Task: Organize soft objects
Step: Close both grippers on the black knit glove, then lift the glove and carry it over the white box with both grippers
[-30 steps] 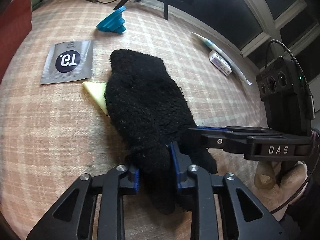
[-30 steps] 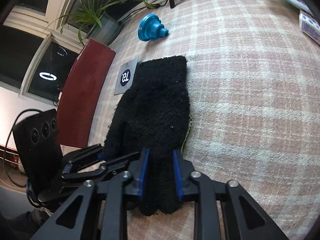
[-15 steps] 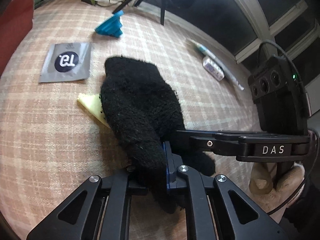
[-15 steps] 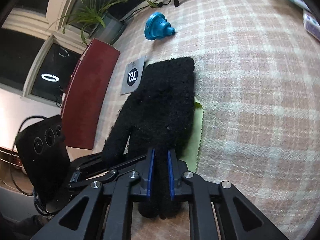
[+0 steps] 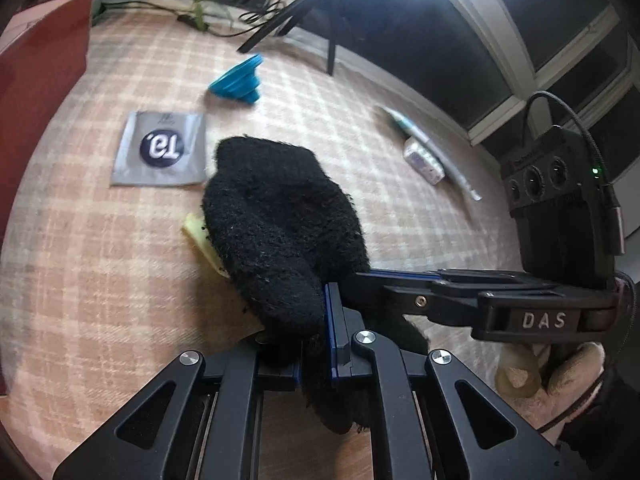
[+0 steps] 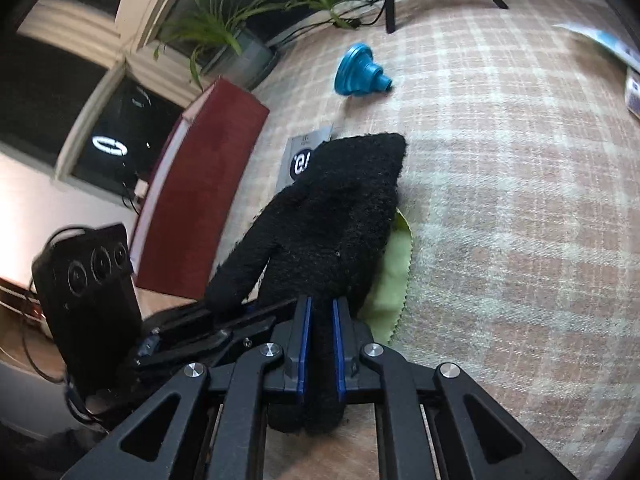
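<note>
One black glove [image 5: 280, 232] lies near the middle of the plaid tablecloth [image 5: 80, 280], its finger end lifted and pinched by both tools: the left gripper [image 5: 316, 344] has its jaws pressed onto the glove's near edge, and the right gripper [image 6: 319, 340] has its jaws pressed onto one glove finger. One yellow-green cloth [image 6: 390, 276] lies under the glove, showing at its 4 o'clock side in the right wrist view. At 10 o'clock from the glove lies one grey packet [image 5: 160, 150], just beside the cuff. One blue funnel [image 5: 238, 82] lies at 12 o'clock, farther off. At 2 o'clock lie one small white bottle [image 5: 424, 160] and one tube [image 5: 408, 126], touching. A red book [image 6: 200, 200] stands along the table's left edge.
</note>
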`<state>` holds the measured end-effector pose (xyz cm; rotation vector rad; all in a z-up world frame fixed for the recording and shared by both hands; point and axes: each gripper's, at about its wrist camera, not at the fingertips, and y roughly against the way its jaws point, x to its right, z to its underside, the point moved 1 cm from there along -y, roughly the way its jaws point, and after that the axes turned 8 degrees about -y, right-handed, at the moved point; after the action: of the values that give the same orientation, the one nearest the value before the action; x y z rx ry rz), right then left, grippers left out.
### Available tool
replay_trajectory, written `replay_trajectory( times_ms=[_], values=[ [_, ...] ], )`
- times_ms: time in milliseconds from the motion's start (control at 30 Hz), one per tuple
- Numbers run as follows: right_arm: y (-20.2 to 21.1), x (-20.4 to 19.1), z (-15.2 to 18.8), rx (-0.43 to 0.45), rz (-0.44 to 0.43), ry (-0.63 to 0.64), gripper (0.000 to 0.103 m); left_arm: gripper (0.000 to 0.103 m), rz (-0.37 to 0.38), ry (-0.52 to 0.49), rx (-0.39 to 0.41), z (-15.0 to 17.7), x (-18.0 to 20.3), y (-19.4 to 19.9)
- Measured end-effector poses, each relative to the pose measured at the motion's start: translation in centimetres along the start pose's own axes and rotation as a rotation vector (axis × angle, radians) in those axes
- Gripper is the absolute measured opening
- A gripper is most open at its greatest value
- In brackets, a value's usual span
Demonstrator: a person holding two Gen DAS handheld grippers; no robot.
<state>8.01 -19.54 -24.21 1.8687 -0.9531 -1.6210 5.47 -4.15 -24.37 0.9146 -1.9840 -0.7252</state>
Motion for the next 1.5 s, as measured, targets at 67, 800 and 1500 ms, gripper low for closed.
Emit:
replay_trajectory(
  times_ms=[67, 800, 1500],
  values=[
    [-0.7, 0.0, 0.3, -0.016, 0.011, 0.001, 0.012, 0.007, -0.006, 0.005, 0.000, 0.3, -0.3, 0.0],
    [-3.1, -2.2, -0.4, -0.035, 0.086, 0.126, 0.013, 0.025, -0.103, 0.041, 0.032, -1.5, -3.7, 0.7],
    [-3.5, -1.7, -1.2, -0.039, 0.080, 0.086, 0.011, 0.009, -0.125, 0.062, 0.069, -3.3, -4.5, 0.4]
  ],
)
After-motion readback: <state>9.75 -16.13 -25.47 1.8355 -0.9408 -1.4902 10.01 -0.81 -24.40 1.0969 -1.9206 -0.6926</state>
